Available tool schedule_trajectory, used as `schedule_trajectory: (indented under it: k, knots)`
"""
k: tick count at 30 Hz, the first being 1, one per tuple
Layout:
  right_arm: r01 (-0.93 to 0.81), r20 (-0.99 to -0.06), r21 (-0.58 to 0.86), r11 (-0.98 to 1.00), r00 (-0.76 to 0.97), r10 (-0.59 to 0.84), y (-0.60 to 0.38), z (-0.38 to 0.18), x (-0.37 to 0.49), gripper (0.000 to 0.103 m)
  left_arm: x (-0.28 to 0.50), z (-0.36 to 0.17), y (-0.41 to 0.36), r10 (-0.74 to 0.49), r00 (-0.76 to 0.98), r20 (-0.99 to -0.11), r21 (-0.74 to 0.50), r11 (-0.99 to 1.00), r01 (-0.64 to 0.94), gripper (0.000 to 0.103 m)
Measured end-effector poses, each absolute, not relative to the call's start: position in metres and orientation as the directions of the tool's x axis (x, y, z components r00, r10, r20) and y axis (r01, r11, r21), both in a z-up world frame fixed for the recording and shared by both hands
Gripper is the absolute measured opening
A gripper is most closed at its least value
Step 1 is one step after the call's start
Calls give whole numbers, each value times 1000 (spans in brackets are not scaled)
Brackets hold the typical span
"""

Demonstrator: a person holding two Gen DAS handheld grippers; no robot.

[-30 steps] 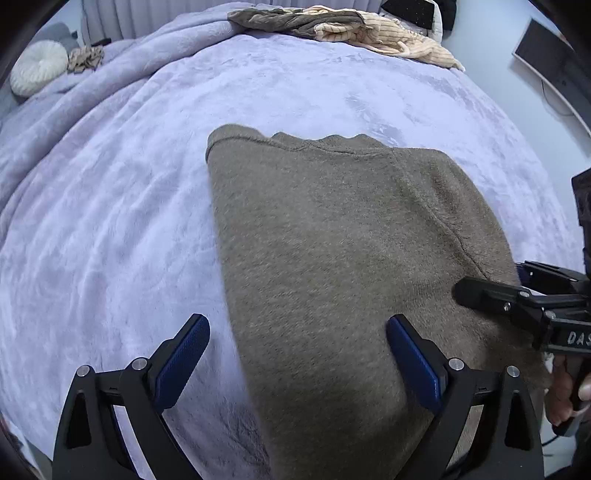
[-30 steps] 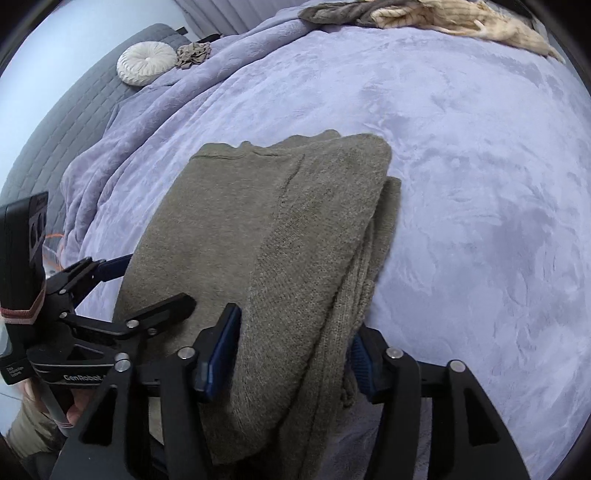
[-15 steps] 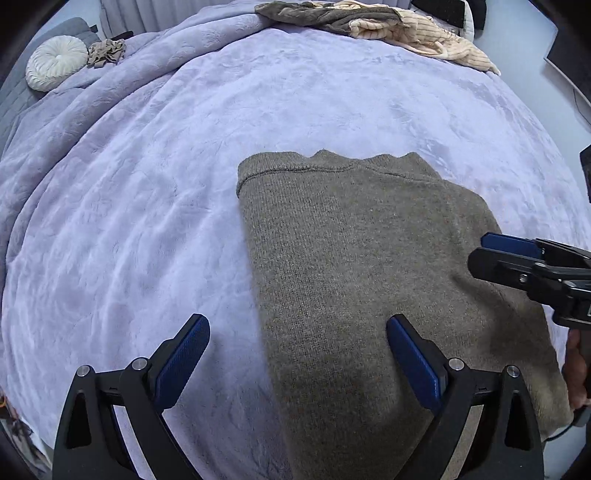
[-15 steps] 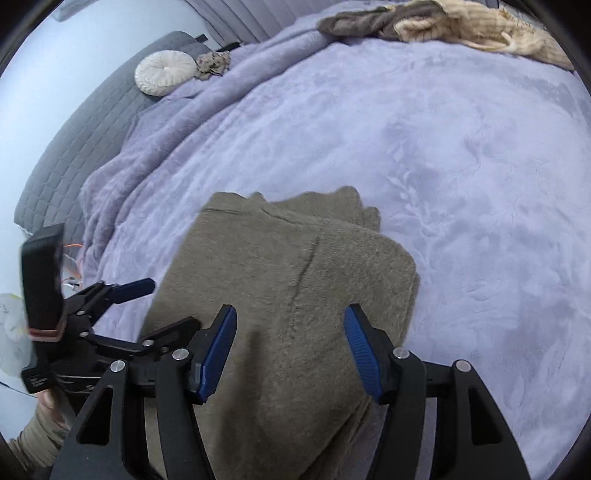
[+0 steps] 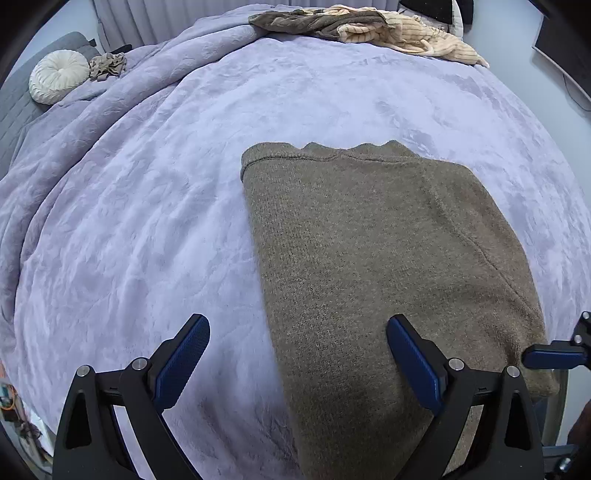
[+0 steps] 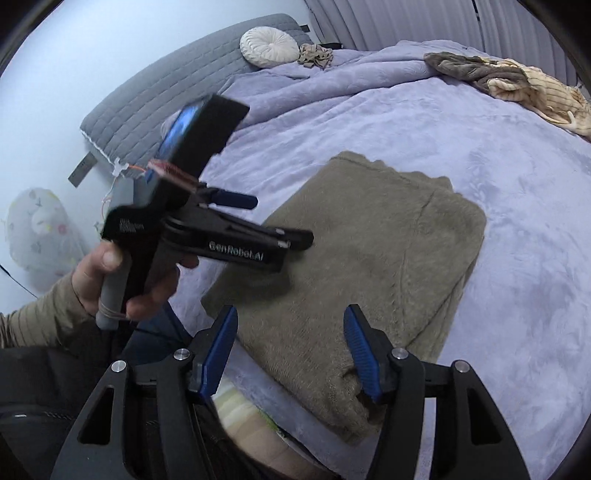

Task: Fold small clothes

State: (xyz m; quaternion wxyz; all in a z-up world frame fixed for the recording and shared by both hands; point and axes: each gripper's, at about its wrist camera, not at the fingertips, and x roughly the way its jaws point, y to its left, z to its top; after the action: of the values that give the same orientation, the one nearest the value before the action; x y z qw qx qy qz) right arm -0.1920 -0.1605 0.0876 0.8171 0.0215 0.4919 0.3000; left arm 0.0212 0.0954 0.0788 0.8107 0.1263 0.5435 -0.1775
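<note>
a: where is the folded olive sweater (image 5: 388,266) found?
b: it is laid flat on the lilac blanket (image 5: 147,206), from centre toward 5 o'clock in the left wrist view

a: how is the left gripper (image 5: 297,363) set?
b: its jaws are spread wide above the sweater, with nothing held

a: and the right gripper (image 6: 290,350)?
b: it is parted too, empty, over the sweater's near edge at 6 o'clock

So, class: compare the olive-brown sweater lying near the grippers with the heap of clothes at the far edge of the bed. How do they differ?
The olive-brown sweater lies folded flat with neat edges; the heap of clothes is crumpled and unfolded. The sweater is one plain colour; the heap mixes a dark brownish piece with a cream striped one. The sweater sits near the grippers; the heap sits far off. Both rest on the lilac blanket.
</note>
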Motion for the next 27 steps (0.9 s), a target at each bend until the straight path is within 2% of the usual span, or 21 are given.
schedule_trajectory:
  k: [2,4,8,10,12,13,17,21,25,27]
  knots:
    - [-422,-832,308,853,316,456,-164,66,-190,63,20,78,95,-164,332,-929,-7,904,428,97]
    - [-388,-825,341,856,313,470,-170,56,-189,63,16,79,93,-161,335,-928,0,901,433,97]
    - [-370,-825,321,872,342,449,-177,70,-199,64,6,89,90,-130,361,-923,42,900,433,97]
    - [-379,-828,272,885,376,416,-174,85,-204,66,3,95,89,-126,365,-922,50,897,438,97]
    - [-385,-832,211,899,412,372,-170,96,-207,76,-1,101,87,-108,377,-920,71,899,432,97]
    - [-390,-832,192,900,422,361,-168,101,-207,76,-2,103,87,-107,375,-921,73,898,434,97]
    - [-408,-831,169,897,431,352,-162,111,-200,76,-5,109,90,-164,331,-929,-3,900,436,97]
    - [-381,-854,111,918,435,284,-157,113,-192,76,-14,119,93,-191,342,-920,-41,915,402,97]
    - [-349,-889,22,937,421,178,-156,115,-189,76,-24,121,85,-48,430,-902,128,920,370,97]
    - [-340,-901,-6,941,410,142,-154,115,-186,76,-26,117,81,-41,425,-904,141,911,389,97]
